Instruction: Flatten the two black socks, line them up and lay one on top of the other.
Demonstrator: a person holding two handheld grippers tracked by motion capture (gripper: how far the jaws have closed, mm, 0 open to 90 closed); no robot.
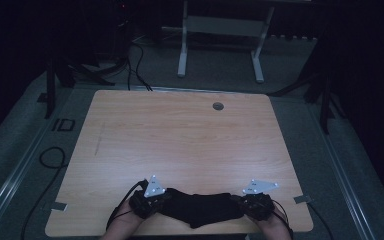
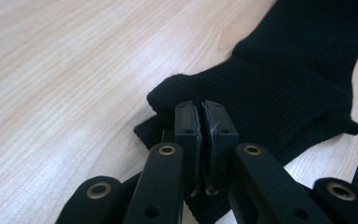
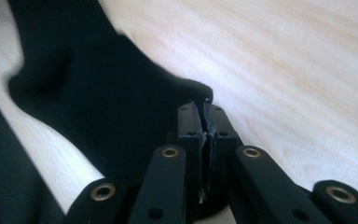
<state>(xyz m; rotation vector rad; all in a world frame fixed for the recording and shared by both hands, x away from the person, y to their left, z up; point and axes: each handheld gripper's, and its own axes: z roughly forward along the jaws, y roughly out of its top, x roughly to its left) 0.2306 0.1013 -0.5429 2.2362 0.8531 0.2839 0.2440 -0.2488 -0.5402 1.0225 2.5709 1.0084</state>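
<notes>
Left tongs (image 2: 200,109) clenching black knit cloth (image 2: 279,93) corner | right tongs (image 3: 200,112) pinching its opposite corner (jaws pressed tight) | cloth lying stretched along near bench (image 1: 180,135) edge, between both hands

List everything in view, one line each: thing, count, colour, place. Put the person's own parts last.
black knitted garment: one, black, near edge of the table, stretched between the two grippers.
table: one, light wood top.
grommet hole: one, grey, far side of the tabletop.
white desk frame: one, white, on the floor beyond the table.
cables: several, black, on the floor at far left.
left gripper: one, black, fingers shut on the garment's edge.
right gripper: one, black, fingers shut on the garment's other edge.
hands: two, near table edge.
</notes>
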